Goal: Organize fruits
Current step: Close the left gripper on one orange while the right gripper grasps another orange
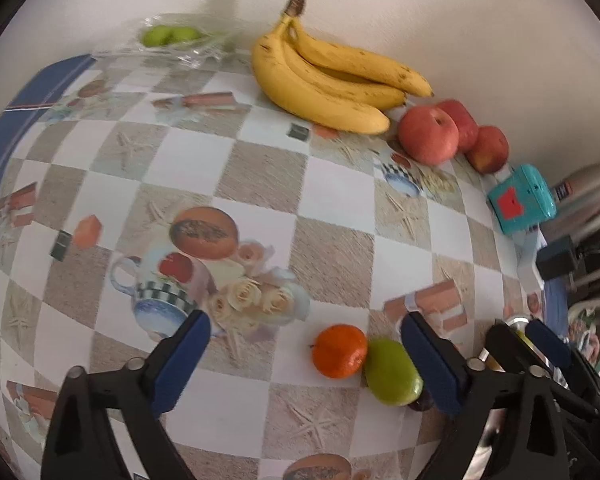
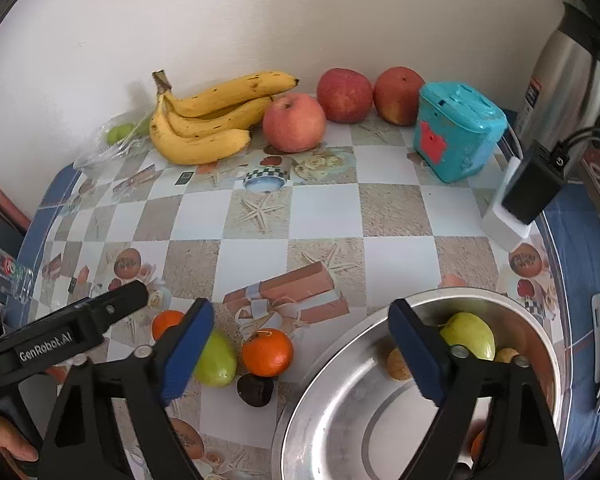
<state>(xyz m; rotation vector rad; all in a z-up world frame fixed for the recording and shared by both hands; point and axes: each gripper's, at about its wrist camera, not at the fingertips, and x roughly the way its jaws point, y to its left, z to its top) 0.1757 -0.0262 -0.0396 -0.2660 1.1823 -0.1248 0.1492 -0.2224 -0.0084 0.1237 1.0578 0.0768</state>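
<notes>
Both hand-held grippers [image 1: 306,356] [image 2: 302,344] agape and unladen, checkered table [image 2: 324,208] bare between near fruit and wall-side bananas [image 2: 204,120].

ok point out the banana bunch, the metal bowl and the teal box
banana bunch [image 2: 204,120], right wrist view, on the middle banana's skin
metal bowl [image 2: 340,412], right wrist view, on its bare inner wall
teal box [image 2: 456,132], right wrist view, on its front face

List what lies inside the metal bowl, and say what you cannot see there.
Inside the bowl, the right wrist view shows a green apple, a small brown fruit, a yellowish piece and an orange bit. The right gripper's finger covers part of the bowl's inside.
</notes>
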